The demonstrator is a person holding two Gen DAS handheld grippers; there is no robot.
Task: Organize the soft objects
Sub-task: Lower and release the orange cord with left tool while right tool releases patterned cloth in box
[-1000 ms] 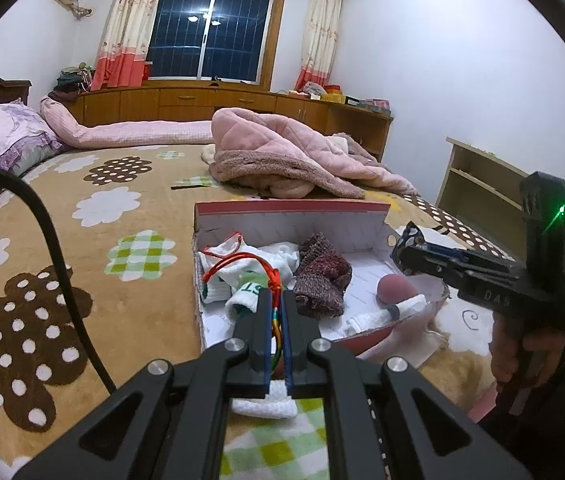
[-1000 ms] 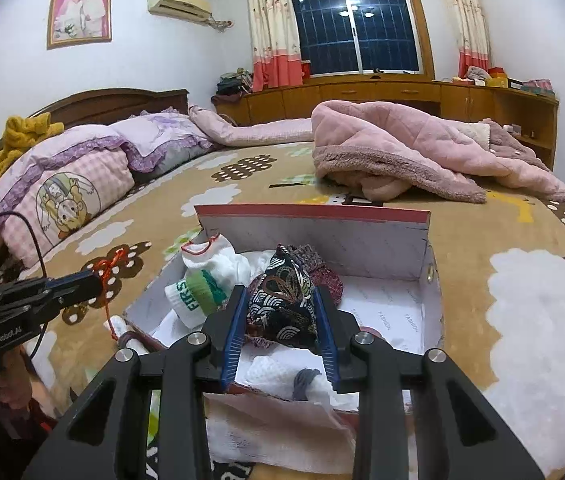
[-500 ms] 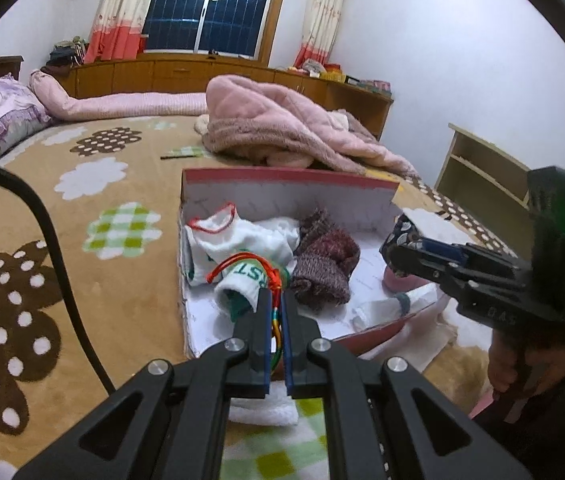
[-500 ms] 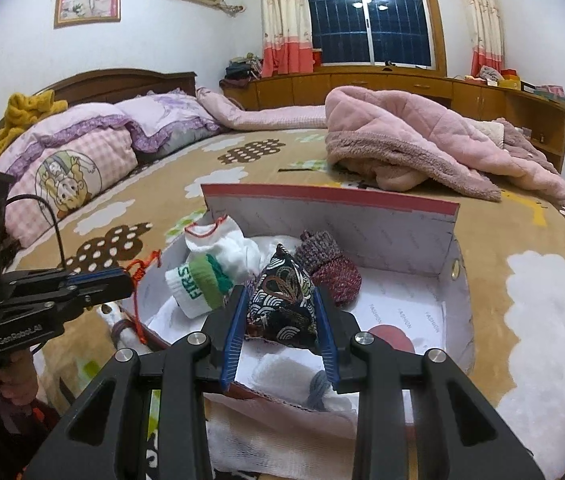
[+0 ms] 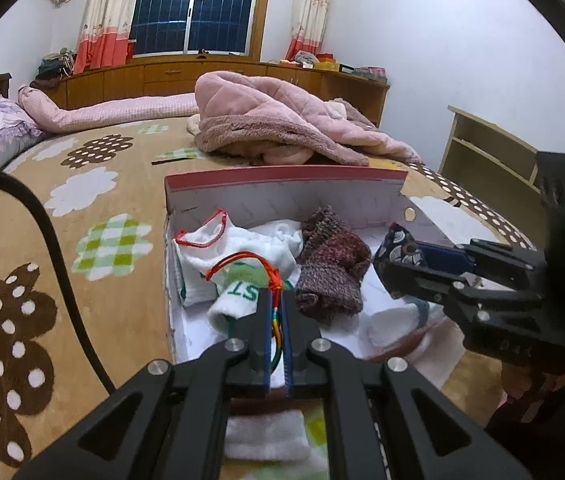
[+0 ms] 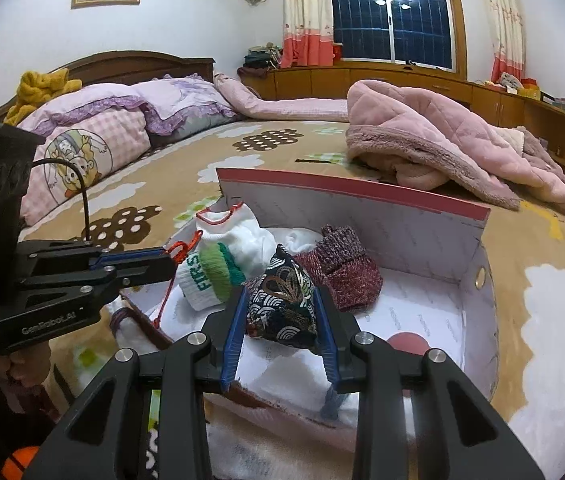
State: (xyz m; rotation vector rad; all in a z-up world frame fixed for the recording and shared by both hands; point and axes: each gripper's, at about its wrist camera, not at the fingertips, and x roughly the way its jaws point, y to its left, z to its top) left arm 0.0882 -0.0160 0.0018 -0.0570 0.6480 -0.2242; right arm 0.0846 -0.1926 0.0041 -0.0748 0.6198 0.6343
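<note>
Box [image 6: 422, 232] floor lies bare at 3 o'clock; your right gripper [image 6: 282, 312] grasps the patterned pouch [image 6: 284, 300], left gripper [image 5: 277, 300] pinches red cord [image 5: 242, 260].

Left gripper [image 5: 277, 300]: now over the box's [image 5: 286, 176] near-left corner, red cord [image 5: 242, 264] above the socks.
Right gripper [image 6: 280, 308]: pouch [image 6: 282, 300] carried further in over the box's near edge.

- My right claw [image 6: 280, 308] pinches a dark patterned pouch [image 6: 282, 304] over the box [image 6: 362, 194].
- My left claw [image 5: 277, 304] clamps a red braided cord [image 5: 250, 266].
- White socks [image 5: 238, 244] and a maroon knit sock [image 5: 332, 268] lie inside.
</note>
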